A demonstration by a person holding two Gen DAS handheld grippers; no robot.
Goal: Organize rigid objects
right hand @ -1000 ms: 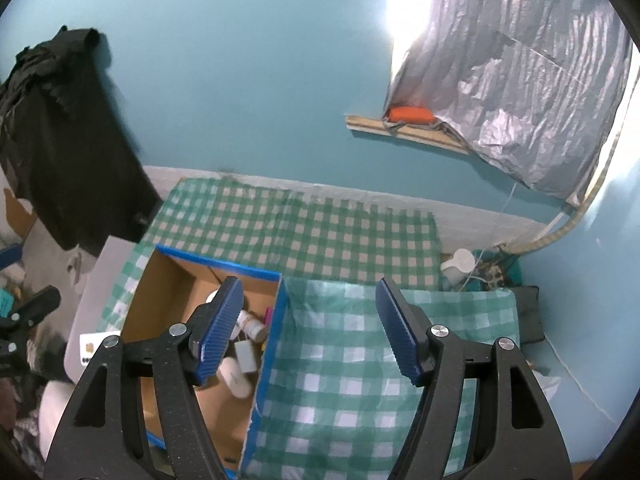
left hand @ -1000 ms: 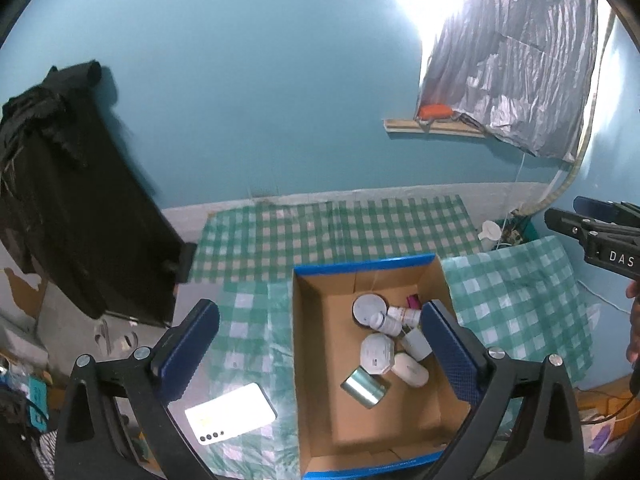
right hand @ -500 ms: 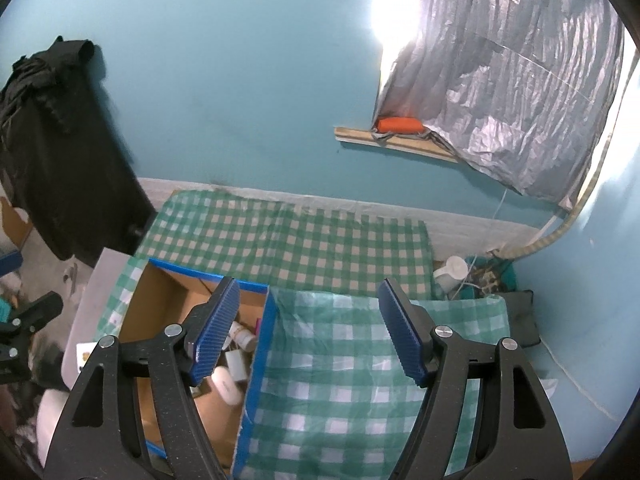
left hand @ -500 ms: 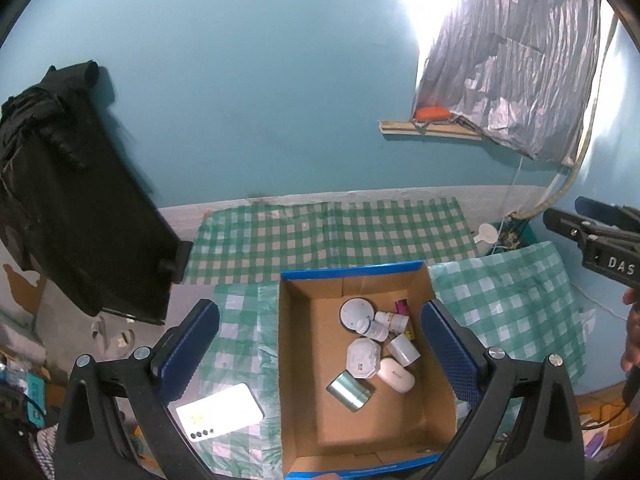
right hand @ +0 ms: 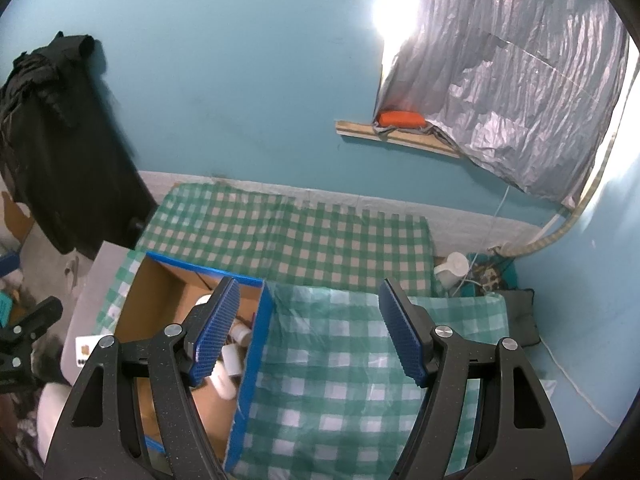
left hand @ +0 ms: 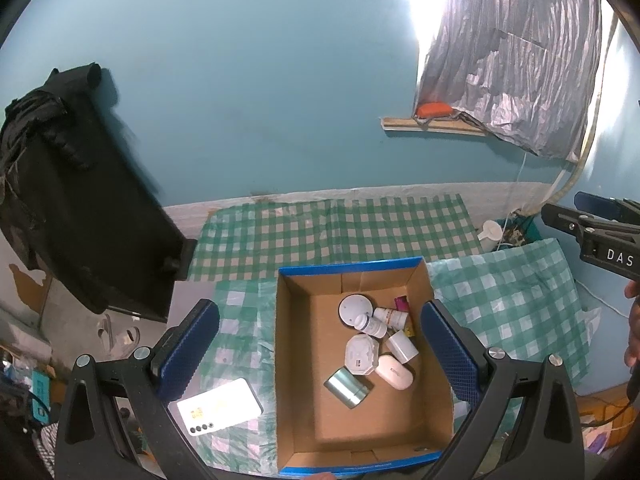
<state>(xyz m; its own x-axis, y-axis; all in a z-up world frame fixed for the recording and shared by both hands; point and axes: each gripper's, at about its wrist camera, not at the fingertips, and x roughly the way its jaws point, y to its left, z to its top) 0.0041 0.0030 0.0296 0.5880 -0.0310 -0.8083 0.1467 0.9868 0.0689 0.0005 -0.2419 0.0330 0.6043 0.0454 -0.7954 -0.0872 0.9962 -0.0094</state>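
Fingers of the left gripper [left hand: 320, 354] stand wide apart and empty, above the cardboard box [left hand: 298, 360]. Between them lies the metal tin [left hand: 347, 386], light, stiff and slippery I think; grip across its round sides. Right gripper [right hand: 310, 328] is also spread, empty.

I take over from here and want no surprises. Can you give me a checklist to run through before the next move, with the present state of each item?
1. Left tongs open and holding nothing: ok.
2. Right tongs open and holding nothing: ok.
3. Cardboard box upright, open at the top: ok.
4. Small things, such as the metal tin and the white case, lie inside the box: ok.
5. Phone lies outside the box on the checked cloth, left of it: not ok if it belongs inside.
6. Whether any container in the box is fully closed: cannot tell.
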